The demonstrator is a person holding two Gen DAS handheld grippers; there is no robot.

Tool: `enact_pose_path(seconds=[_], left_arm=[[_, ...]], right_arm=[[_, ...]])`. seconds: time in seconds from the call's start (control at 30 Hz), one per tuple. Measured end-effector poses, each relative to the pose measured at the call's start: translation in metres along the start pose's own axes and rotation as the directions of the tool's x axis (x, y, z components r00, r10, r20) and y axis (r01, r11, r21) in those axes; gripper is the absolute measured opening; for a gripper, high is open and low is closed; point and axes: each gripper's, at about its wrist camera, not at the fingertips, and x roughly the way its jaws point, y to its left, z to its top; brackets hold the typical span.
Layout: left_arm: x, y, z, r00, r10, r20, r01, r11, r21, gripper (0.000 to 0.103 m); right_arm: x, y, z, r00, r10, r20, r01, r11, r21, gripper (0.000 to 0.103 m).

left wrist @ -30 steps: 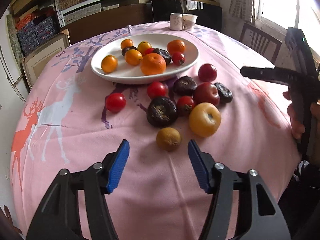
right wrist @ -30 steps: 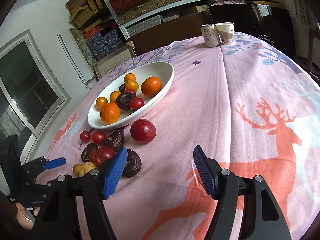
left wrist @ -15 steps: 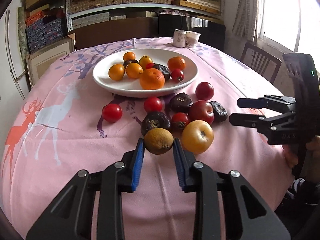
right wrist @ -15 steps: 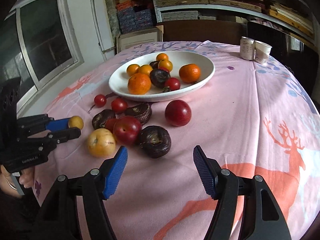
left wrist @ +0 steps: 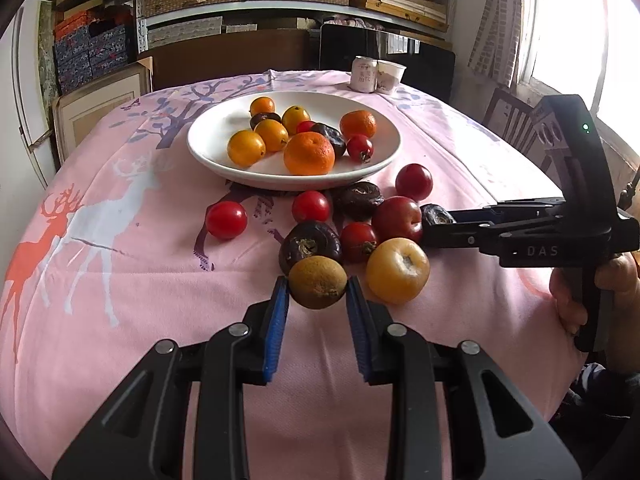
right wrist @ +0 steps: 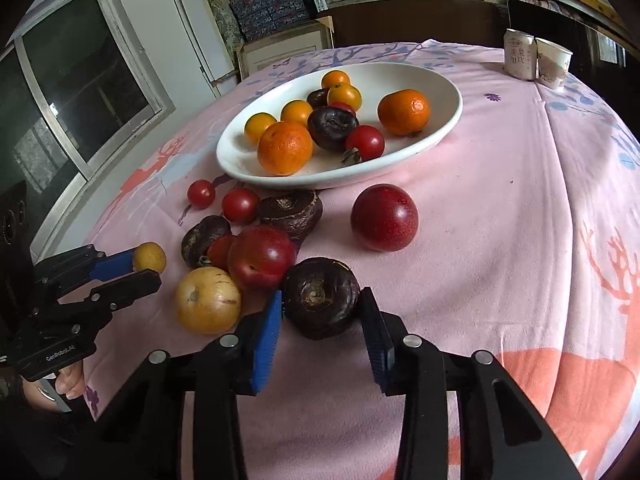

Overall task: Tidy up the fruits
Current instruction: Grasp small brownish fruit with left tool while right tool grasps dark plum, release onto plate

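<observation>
My left gripper (left wrist: 317, 285) is shut on a small brown-yellow fruit (left wrist: 318, 282), just above the pink tablecloth; the right wrist view shows that same fruit (right wrist: 150, 257) at the left gripper's (right wrist: 138, 270) tips. The jaws of my right gripper (right wrist: 321, 300) are closing on a dark purple wrinkled fruit (right wrist: 322, 296), both blue pads touching its sides; the left wrist view has this fruit (left wrist: 436, 214) at the right gripper's tips. The white oval plate (left wrist: 218, 152) holds oranges, small yellow fruits, dark fruits and tomatoes.
Loose on the cloth lie a yellow round fruit (left wrist: 398, 270), red plums (right wrist: 384, 216), tomatoes (left wrist: 226, 219) and more dark fruits (right wrist: 290, 212). A can (left wrist: 364, 74) and a paper cup (left wrist: 390, 76) stand at the table's far edge. A chair (left wrist: 508, 120) is at the right.
My left gripper went from open to shut on the small brown-yellow fruit. My right gripper moved in over the dark purple fruit and narrowed its jaws around it.
</observation>
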Motion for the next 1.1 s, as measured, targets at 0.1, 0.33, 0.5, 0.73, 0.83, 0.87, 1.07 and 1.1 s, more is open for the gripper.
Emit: enact_pose_path(seconds=[0.1, 0.33, 0.5, 0.73, 0.83, 0.87, 1.07, 1.1], left_arm=[[-0.004, 0.004, 0.0, 1.0, -0.012, 0.017, 0.012, 1.0, -0.018, 0.029], [-0.005, 0.022, 0.039, 0.999, -0.027, 0.023, 0.027, 0.999, -0.029, 0.029], [0.015, 0.044, 0.102, 0.998, 0.013, 0.061, -0.011, 0.999, -0.04, 0.029], [0.073, 0.075, 0.14, 0.998, 0.059, -0.021, -0.061, 0.991, -0.123, 0.029], [0.081, 0.079, 0.145, 0.997, 0.067, -0.026, -0.069, 0.988, -0.138, 0.03], [0.082, 0.08, 0.145, 0.997, 0.071, -0.029, -0.074, 0.987, -0.144, 0.039], [0.054, 0.073, 0.13, 0.996, 0.09, 0.018, -0.087, 0.988, -0.125, 0.061], [0.046, 0.068, 0.123, 0.997, 0.077, 0.026, -0.074, 0.99, -0.116, 0.063]], right_arm=[[-0.013, 0.0, -0.006, 0.998, 0.036, 0.048, -0.036, 0.999, -0.001, 0.04], [-0.043, -0.009, 0.019, 0.984, 0.04, 0.173, -0.048, 0.998, 0.04, 0.04], [-0.032, -0.022, 0.088, 0.983, 0.031, 0.183, -0.046, 0.996, 0.083, 0.04], [0.016, -0.033, 0.146, 0.991, -0.02, 0.131, 0.001, 0.99, 0.144, 0.04], [0.021, -0.037, 0.155, 0.989, -0.035, 0.141, 0.011, 0.987, 0.162, 0.05], [0.02, -0.039, 0.156, 0.988, -0.031, 0.149, 0.005, 0.985, 0.173, 0.058], [-0.002, -0.038, 0.134, 0.984, -0.042, 0.176, 0.012, 0.985, 0.169, 0.066], [-0.006, -0.037, 0.125, 0.983, -0.048, 0.175, 0.018, 0.986, 0.167, 0.066]])
